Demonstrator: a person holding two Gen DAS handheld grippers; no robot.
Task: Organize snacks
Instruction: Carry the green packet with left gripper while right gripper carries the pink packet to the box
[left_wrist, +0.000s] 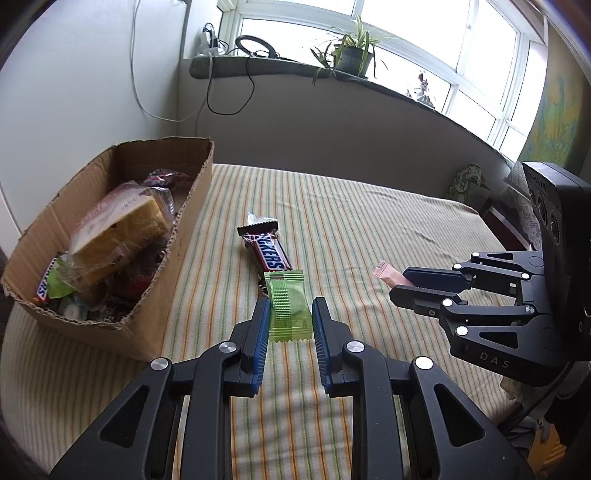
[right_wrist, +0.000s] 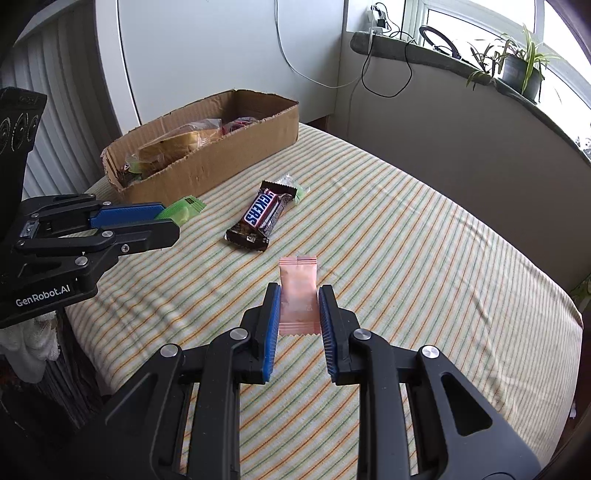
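Striped bed (left_wrist: 369, 229): left gripper (left_wrist: 290, 314) jaws hold green packet (left_wrist: 288, 306), right gripper (right_wrist: 298, 306) jaws hold pink packet (right_wrist: 298, 291); keep both clamped firmly while carrying them over the rim of cardboard box (left_wrist: 177, 258) at the bed's far-left corner.

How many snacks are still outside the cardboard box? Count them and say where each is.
4: green packet in the left gripper, pink packet in the right gripper, Snickers bar on the striped cloth, clear-wrapped green sweet behind it.

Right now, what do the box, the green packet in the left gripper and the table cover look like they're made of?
Box: brown corrugated cardboard, matte, with ragged torn rims. Green packet: thin plastic film, probably, slightly glossy, with crimped zigzag ends. Table cover: woven striped cloth, matte, lightly wrinkled.
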